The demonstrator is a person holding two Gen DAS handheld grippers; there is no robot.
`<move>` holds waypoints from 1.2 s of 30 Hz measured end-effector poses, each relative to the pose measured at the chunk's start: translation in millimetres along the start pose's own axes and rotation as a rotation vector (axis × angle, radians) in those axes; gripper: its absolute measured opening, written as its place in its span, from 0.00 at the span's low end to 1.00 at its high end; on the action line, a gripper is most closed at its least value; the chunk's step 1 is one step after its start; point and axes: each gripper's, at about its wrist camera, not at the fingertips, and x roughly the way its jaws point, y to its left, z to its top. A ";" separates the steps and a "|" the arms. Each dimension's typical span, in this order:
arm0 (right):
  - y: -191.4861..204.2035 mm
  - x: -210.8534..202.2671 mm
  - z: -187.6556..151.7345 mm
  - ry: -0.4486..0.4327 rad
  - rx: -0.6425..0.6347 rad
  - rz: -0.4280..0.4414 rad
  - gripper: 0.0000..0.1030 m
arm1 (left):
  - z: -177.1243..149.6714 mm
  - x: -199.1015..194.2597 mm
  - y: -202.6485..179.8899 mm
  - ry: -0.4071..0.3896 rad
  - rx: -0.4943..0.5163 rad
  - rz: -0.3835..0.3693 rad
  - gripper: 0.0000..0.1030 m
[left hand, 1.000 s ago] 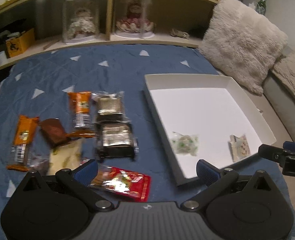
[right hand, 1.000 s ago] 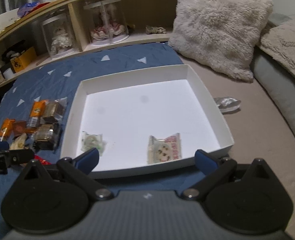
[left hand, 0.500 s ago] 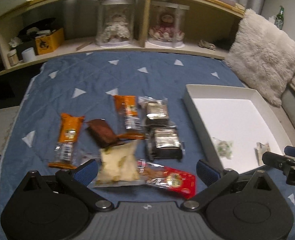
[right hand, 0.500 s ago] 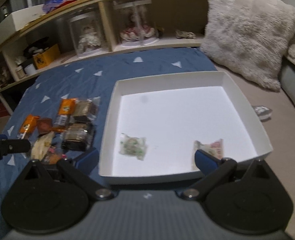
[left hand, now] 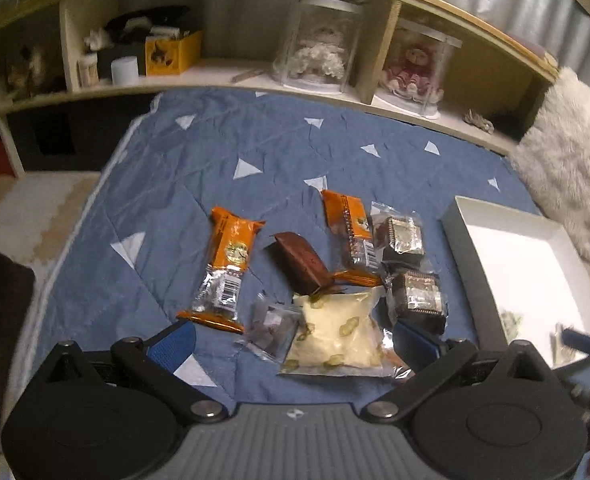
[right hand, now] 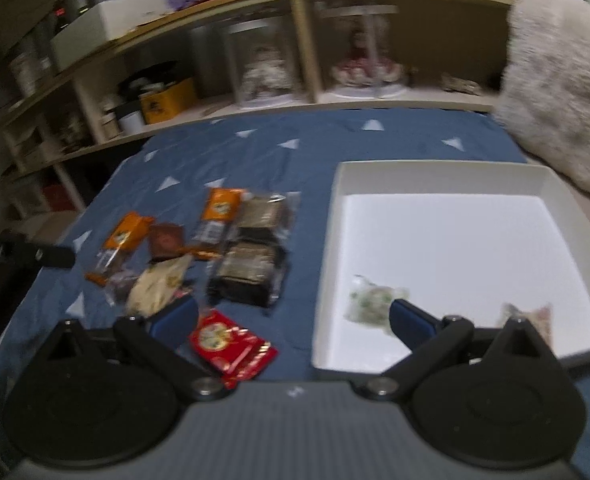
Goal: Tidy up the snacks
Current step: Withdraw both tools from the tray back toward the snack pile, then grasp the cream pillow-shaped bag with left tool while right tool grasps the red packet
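Over the last second both grippers had swung left, away from the white box [right hand: 447, 236] and toward the loose snacks on the blue quilt [left hand: 223, 148]. The left gripper [left hand: 291, 340] hung over the near edge of the pile with its jaws spread wide and nothing between them. Its blue pads stood on either side of the pale yellow snack bag [left hand: 337, 332] and a small clear wrapper [left hand: 269, 330] touching the bag's left side.

Beyond these lay a brown packet [left hand: 299, 262], tilted. An orange bar [left hand: 227, 268] lay to its left and a second orange bar [left hand: 349, 232] to its right. Two dark cakes in clear wrap [left hand: 409, 264] lay one behind the other, near the box's left wall.

The right gripper [right hand: 291, 316] was also fully open and held nothing; its view was blurred. A red packet [right hand: 231, 342] lay just beside its left pad, at the near edge of the pile. Inside the box, near its front wall, lay a green-speckled sweet [right hand: 369, 300] and, well apart from it to the right, a cookie packet [right hand: 535, 316]. A shaggy cushion [right hand: 563, 80] rested beyond the box's far right corner. Wooden shelves [left hand: 255, 12] ran along the quilt's far edge.
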 end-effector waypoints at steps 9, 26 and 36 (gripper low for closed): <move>28.0 38.0 -2.3 0.033 -0.188 0.171 0.98 | 6.5 33.2 1.9 0.073 -0.141 -0.211 0.93; 51.0 96.0 -15.9 0.203 -0.329 0.279 0.86 | 1.4 113.4 7.3 0.230 -0.221 -0.216 0.90; 63.2 64.5 -28.4 0.329 -0.264 0.343 0.81 | -1.3 125.6 1.1 0.237 -0.204 -0.181 0.88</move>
